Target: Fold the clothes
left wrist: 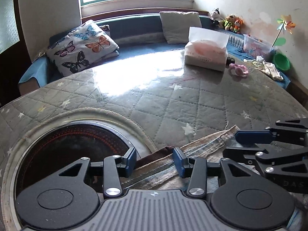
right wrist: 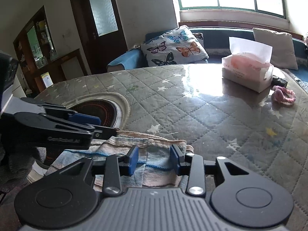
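A folded striped garment in faded pink, blue and beige lies at the near edge of the quilted table; its far hem shows in the right wrist view. My left gripper is open, its blue pads either side of the cloth's folded edge. My right gripper is open too, straddling the garment's right part. Each gripper shows in the other's view: the right one enters from the right, the left one from the left, both low over the cloth.
A round dark heater opening is set in the quilted table cover at near left. A tissue pack, a pink hair tie and a bench with cushions lie beyond. A door stands at left.
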The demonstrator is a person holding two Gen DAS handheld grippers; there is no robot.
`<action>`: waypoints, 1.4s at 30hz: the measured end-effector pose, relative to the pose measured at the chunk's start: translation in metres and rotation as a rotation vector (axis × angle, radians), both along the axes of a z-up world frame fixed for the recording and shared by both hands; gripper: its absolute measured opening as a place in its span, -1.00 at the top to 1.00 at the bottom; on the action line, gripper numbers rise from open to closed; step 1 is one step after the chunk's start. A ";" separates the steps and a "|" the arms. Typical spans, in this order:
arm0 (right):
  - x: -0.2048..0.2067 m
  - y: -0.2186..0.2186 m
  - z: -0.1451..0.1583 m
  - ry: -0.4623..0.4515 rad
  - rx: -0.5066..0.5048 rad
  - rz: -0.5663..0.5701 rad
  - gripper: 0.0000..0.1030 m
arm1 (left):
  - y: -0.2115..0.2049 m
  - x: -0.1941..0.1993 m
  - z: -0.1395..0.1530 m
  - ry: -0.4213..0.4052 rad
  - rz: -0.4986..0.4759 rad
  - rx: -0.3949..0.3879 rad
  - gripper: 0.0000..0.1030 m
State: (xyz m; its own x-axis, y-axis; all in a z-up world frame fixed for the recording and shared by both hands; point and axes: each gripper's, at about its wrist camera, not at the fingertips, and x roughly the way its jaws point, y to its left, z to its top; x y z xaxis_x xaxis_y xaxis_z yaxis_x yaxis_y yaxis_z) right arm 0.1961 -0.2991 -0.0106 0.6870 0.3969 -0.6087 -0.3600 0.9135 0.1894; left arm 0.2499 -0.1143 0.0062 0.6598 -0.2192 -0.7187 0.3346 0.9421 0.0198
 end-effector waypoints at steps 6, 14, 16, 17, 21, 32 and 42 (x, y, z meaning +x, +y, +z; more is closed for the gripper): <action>-0.002 0.002 0.002 -0.008 -0.009 0.001 0.30 | 0.006 -0.002 0.002 0.002 0.020 -0.013 0.02; -0.038 0.010 0.019 -0.042 -0.013 0.051 -0.05 | 0.021 -0.033 0.020 -0.038 0.066 -0.036 -0.64; -0.051 0.014 0.020 -0.057 -0.034 0.068 -0.10 | 0.026 -0.043 0.024 -0.047 0.080 -0.048 -0.83; -0.059 0.016 0.021 -0.066 -0.046 0.074 -0.11 | 0.029 -0.047 0.026 -0.052 0.085 -0.053 -0.90; -0.085 0.023 0.018 -0.077 -0.082 0.091 -0.40 | 0.039 -0.067 0.031 -0.063 0.102 -0.068 -1.00; -0.149 0.039 -0.002 -0.153 -0.272 0.096 -0.62 | 0.045 -0.107 0.026 -0.044 0.102 -0.076 -1.00; -0.167 0.030 0.006 -0.199 -0.283 0.061 -0.71 | 0.039 -0.144 0.007 -0.033 0.058 -0.023 -1.00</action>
State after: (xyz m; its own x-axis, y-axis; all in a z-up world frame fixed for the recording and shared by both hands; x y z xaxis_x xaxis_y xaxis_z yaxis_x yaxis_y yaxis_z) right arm 0.0290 -0.2687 -0.0043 0.7836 0.2757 -0.5568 -0.4199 0.8955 -0.1474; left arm 0.1055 -0.0751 0.0131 0.6949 -0.1968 -0.6917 0.2794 0.9601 0.0075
